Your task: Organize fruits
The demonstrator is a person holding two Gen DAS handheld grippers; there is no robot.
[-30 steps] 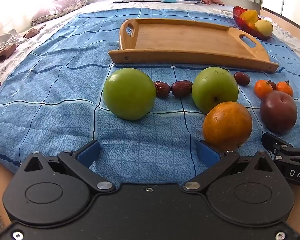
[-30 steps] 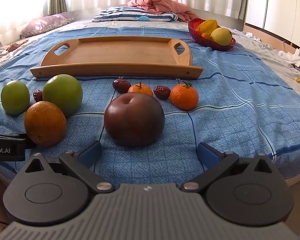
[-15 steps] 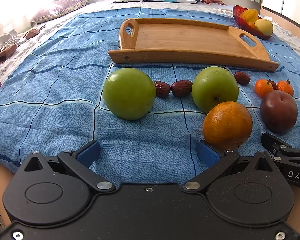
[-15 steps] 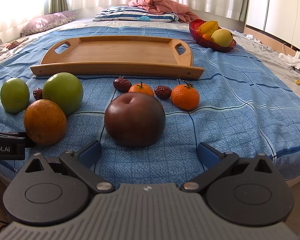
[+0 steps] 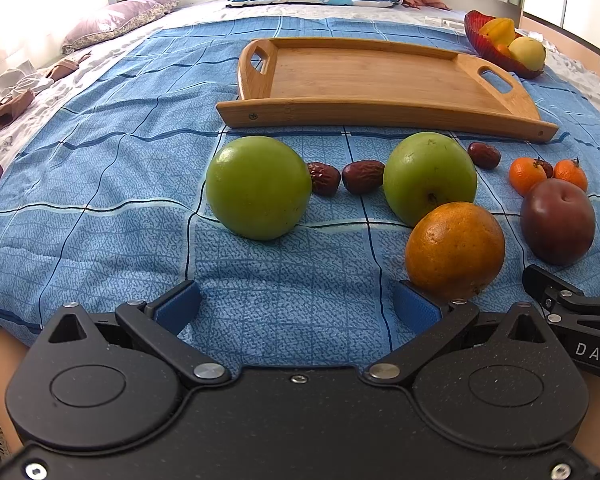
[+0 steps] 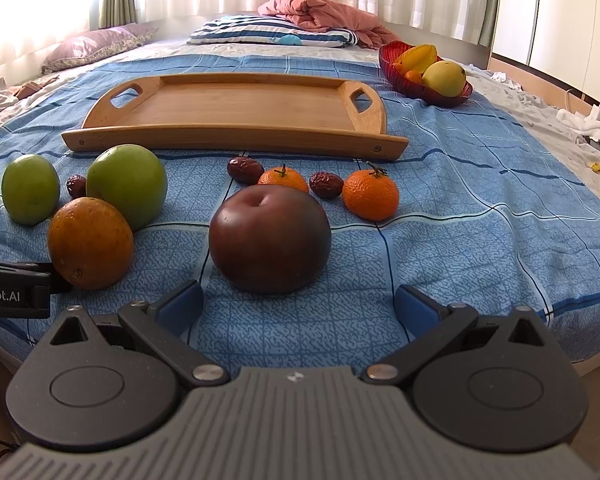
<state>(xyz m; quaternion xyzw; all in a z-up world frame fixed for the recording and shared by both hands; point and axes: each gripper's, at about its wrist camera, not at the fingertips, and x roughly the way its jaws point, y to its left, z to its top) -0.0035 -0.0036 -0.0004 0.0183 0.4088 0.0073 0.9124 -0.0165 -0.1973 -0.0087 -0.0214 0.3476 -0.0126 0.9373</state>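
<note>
Fruit lies in a row on a blue bedspread before an empty wooden tray [image 5: 380, 112] [image 6: 236, 136]. Two green apples [image 5: 258, 186] [image 5: 428, 176], an orange [image 5: 454, 250] [image 6: 90, 248], a dark red apple [image 5: 558, 226] [image 6: 270, 238], two small tangerines [image 6: 370, 196] [image 6: 284, 180] and several red dates [image 5: 362, 176] [image 6: 244, 169] lie there. My left gripper [image 5: 296, 308] is open and empty, its right finger just in front of the orange. My right gripper [image 6: 298, 306] is open and empty, close behind the dark red apple.
A red bowl [image 6: 404, 76] [image 5: 500, 56] with yellow fruit stands beyond the tray's right end. Pillows [image 6: 272, 34] and a pink blanket [image 6: 324, 12] lie at the bed's head. The bed's front edge runs under both grippers; the right edge [image 6: 580, 344] drops off.
Both views have shifted very slightly; the right gripper has edged a little nearer the dark red apple. No fruit has moved.
</note>
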